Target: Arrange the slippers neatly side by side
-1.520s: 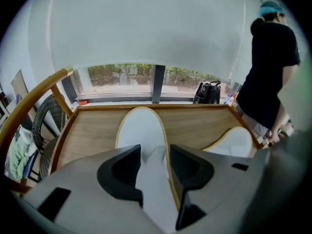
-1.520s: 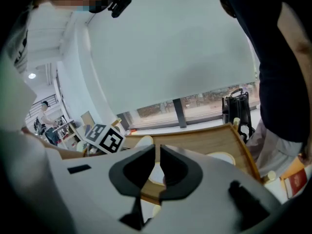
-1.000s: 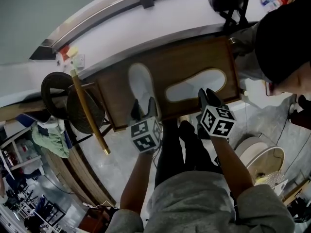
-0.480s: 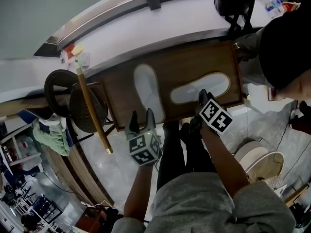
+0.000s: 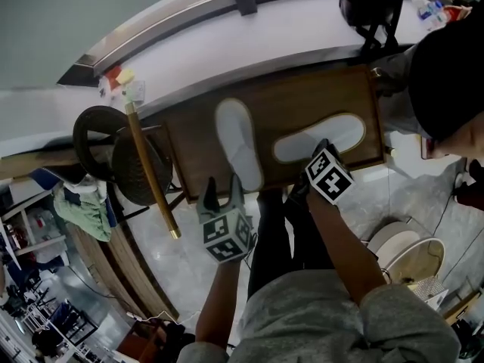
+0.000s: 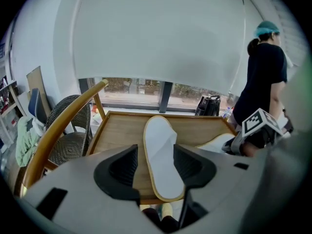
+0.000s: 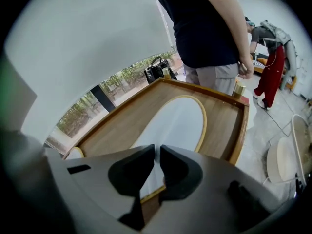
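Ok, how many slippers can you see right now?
2. The left slipper lies lengthwise near the middle of the table. The right slipper lies crosswise beside it, toward the right end. None looks hidden.

Two slippers (image 5: 238, 144) (image 5: 321, 137); two hand-held grippers (image 5: 223, 187) (image 5: 316, 153); one table (image 5: 302, 100); one chair (image 5: 130, 166).

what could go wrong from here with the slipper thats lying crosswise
The right gripper has just been closing on only the near rim of the crosswise slipper; so thin a hold may slip or fold it when swung round. The other slipper ends at the near edge of the table with the left gripper open and off it, so a bump might knock it off.
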A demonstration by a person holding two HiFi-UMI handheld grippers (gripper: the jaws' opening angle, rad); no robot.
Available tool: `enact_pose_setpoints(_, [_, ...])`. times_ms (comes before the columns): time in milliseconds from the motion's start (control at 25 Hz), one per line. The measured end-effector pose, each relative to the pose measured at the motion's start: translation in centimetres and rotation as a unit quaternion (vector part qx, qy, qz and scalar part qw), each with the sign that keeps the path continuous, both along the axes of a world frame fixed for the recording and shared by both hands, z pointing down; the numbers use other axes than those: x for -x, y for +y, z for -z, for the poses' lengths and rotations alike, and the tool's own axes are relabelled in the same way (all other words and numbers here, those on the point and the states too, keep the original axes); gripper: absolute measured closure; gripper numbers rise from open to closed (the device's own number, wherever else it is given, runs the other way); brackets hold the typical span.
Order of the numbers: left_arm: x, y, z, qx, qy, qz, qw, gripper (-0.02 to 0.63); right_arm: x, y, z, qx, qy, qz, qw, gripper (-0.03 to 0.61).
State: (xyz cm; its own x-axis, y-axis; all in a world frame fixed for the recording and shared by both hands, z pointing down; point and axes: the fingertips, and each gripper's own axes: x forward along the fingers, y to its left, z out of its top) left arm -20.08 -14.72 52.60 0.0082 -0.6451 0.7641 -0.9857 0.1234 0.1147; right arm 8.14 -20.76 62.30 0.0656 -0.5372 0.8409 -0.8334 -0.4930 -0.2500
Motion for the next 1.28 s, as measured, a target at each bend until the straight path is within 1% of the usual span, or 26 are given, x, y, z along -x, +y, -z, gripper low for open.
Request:
enact_pose_setpoints(40, [0.1,0.1,0.0,0.0,0.0,0.001,1.0,0.388,-0.2,-0.1,0.0,0.001,0.01,0.005,1.0,0.531])
enact_pose_setpoints(80, [0.3,0.2,0.0,0.0,-0.001,0.002,1.0,0.388,-0.3,-0.2,0.1,0.0,0.017,0.01,1.0,0.538])
enact_pose_setpoints(160, [0.6,0.3,0.0,-0.002,-0.002,0.004,1.0,0.388,-0.5,-0.5,0.4,-0.007,0.024,0.02,0.999,0.543])
enact_pose_setpoints(280, [0.9,0.5,0.0,-0.003,-0.001,0.006,1.0,0.388,-0.4,-0.7,0.7,-0.019,0.022,0.039,0.999,0.545])
enact_pose_setpoints(440, [1.1,0.6,0.1,-0.006,0.003,0.009,0.9999,0.388,-0.1,-1.7,3.2,-0.049,0.042,0.084,0.994,0.546])
enact_pose_setpoints(680, [1.2,1.0,0.1,-0.01,0.01,0.013,0.9998,0.388,1.0,-2.3,6.6,-0.078,0.059,0.173,0.98,0.546])
enact_pose_setpoints(880, [1.0,1.1,0.6,-0.013,0.015,0.013,0.9997,0.388,2.1,-2.0,8.8,-0.084,0.049,0.242,0.965,0.546])
enact_pose_setpoints(1040, [1.1,1.2,0.5,-0.02,0.016,0.016,0.9995,0.388,3.1,-1.5,10.0,-0.087,0.039,0.274,0.957,0.546])
enact_pose_setpoints(1280, [1.1,1.4,0.4,-0.021,0.024,0.019,0.9993,0.388,4.8,-0.4,12.2,-0.098,0.028,0.306,0.947,0.546])
